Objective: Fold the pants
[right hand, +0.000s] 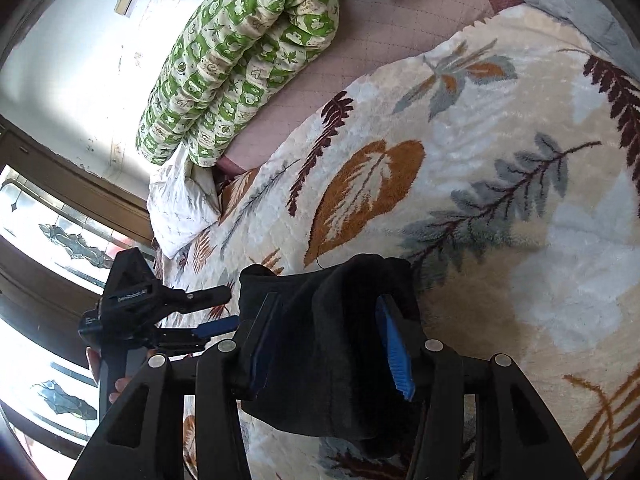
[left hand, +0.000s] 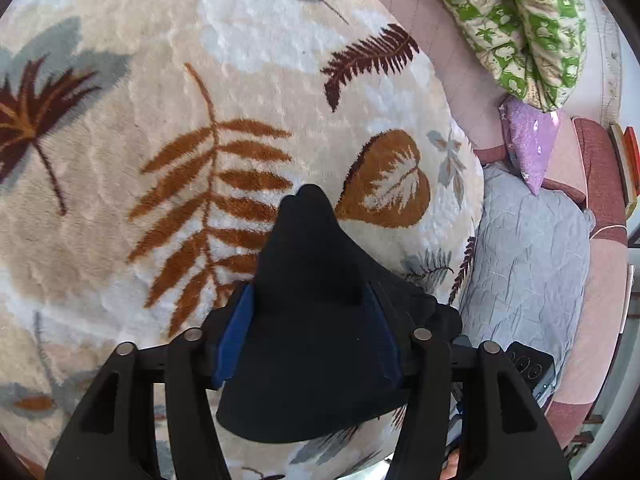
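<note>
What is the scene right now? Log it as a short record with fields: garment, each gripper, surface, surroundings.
garment: black pants, bunched and lifted, held at two places
left gripper: shut on the pants; fabric peaks up between its blue pads
right gripper: shut on the pants, cloth draped over its fingers
surface: cream leaf-print fleece blanket on a bed
surroundings: rolled green-and-cream quilt, purple pillow, grey pillow, white pillow
fold: no finished fold visible

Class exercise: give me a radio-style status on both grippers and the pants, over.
Left gripper shut on pants. Right gripper shut on pants too, cloth bunched between the fingers. Pants held over the leaf blanket. Nothing in the way.
</note>
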Demonstrator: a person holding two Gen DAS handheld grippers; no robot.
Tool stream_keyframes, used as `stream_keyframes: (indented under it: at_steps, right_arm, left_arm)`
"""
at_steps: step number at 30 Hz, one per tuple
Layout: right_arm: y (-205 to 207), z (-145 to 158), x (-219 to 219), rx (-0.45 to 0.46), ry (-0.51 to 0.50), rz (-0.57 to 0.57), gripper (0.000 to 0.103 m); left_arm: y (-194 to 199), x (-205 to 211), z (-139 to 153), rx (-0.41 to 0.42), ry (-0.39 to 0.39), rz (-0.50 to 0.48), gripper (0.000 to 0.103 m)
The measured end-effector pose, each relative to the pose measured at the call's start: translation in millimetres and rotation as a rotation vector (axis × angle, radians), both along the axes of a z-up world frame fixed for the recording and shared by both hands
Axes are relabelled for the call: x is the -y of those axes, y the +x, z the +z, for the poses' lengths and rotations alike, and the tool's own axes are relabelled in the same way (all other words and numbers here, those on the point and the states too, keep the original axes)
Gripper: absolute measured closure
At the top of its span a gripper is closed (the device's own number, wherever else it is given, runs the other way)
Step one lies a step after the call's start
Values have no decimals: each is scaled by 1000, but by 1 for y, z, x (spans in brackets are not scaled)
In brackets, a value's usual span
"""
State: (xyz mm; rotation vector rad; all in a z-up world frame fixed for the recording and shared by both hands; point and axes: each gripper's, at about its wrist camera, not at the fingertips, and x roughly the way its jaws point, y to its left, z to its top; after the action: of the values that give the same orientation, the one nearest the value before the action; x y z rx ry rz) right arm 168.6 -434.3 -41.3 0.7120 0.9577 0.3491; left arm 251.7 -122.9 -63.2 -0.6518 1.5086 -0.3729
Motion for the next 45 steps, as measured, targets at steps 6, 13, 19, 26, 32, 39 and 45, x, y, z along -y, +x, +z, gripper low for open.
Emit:
stream_keyframes:
  at_steps: [6, 13, 19, 26, 32, 39, 45]
  right_arm:
    - [8, -5, -4, -23, -58, -11, 97]
    - [-11, -31, 20, -49, 9, -80, 98]
    - [-12, -61, 30, -71, 107, -115, 97]
    - [-50, -2, 34, 44, 54, -74, 64]
    - [-63, 4, 5, 38, -73, -6, 56]
    - [-66, -30, 6, -11, -129, -46, 80]
    - [-67, -50, 21, -34, -1, -83, 77]
  left_arm:
    - [2, 5, 6, 49, 87, -6, 71]
    - [1, 13, -10, 61, 154, -21, 70]
    - [-6, 2, 1, 58, 111, -14, 69]
    - [-54, -14, 23, 117, 76, -36, 69]
    - [-81, 0, 12, 77, 61, -61, 69]
    - [-84, 15, 1, 82, 103, -96, 69]
    - [-88, 6, 15, 107, 81, -109, 69]
